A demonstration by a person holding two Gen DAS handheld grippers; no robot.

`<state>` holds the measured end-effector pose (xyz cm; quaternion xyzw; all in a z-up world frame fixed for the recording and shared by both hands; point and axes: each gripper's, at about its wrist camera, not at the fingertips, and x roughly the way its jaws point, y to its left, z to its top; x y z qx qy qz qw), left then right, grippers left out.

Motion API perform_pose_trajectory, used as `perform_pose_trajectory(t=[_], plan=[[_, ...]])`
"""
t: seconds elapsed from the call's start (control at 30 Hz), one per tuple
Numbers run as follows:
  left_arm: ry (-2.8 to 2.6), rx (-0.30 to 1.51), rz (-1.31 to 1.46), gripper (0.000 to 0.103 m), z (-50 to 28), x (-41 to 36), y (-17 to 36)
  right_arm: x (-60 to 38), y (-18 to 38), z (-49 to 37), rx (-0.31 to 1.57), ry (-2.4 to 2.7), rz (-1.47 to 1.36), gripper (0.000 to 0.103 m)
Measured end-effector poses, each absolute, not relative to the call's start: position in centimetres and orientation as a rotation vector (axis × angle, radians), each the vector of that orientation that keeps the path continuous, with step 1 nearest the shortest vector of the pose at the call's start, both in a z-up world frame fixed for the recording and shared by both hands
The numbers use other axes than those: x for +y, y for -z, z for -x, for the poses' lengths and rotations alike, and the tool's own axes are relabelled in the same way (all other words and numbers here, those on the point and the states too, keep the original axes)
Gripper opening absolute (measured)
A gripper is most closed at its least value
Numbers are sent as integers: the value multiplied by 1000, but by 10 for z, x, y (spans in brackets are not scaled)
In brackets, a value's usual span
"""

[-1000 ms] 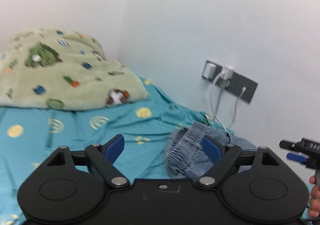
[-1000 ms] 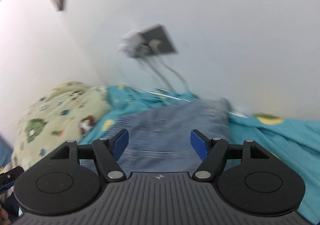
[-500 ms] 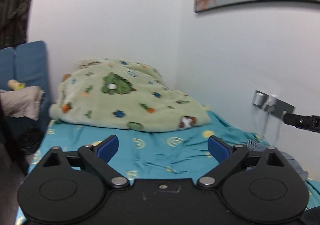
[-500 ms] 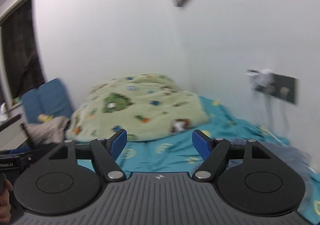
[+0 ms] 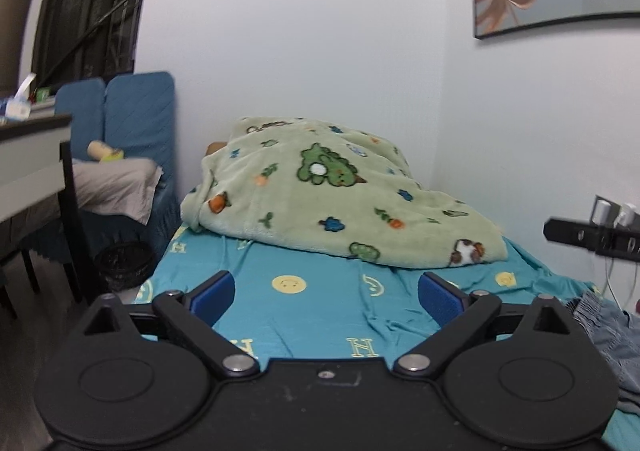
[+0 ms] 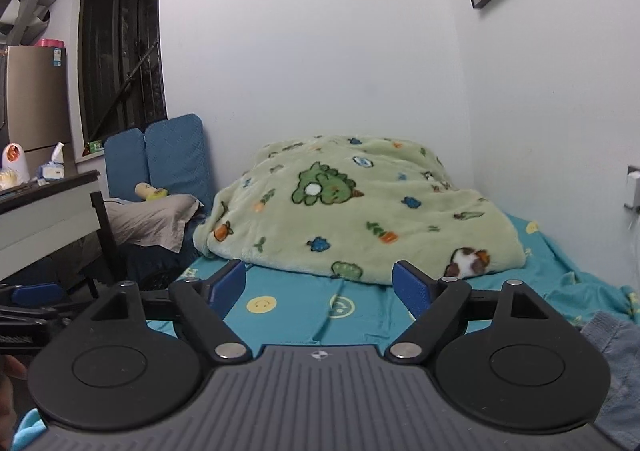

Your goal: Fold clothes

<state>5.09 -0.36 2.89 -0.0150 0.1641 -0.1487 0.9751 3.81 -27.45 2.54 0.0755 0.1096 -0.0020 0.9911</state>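
Between the fingers of the left gripper (image 5: 324, 293) lies only the teal bed sheet (image 5: 320, 315); the jaws stand nearly at full spread, are opening, and hold nothing. Further right in the left wrist view, the grey-blue garment (image 5: 608, 331) lies bunched on the sheet at the wall side, outside the right-hand finger and apart from it. A tip of the right gripper shows above it at the frame edge.

The right gripper (image 6: 320, 285) is likewise empty, its jaws wide and opening over bare sheet. The garment (image 6: 616, 347) lies at the lower right edge, beside the right-hand finger.

Judgement: the right hand is nearer. The garment's long axis and heading cannot be told; too little is in view.
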Motion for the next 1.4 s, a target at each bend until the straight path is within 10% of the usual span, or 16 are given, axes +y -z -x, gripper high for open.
perform_pose_trajectory(t=[0.3, 1.4], plan=[[245, 381, 26, 99, -65, 1, -5, -271, 22, -44, 275, -6, -102, 103], [238, 378, -48, 102, -54, -18, 5, -279, 31, -46, 339, 30, -144, 103]])
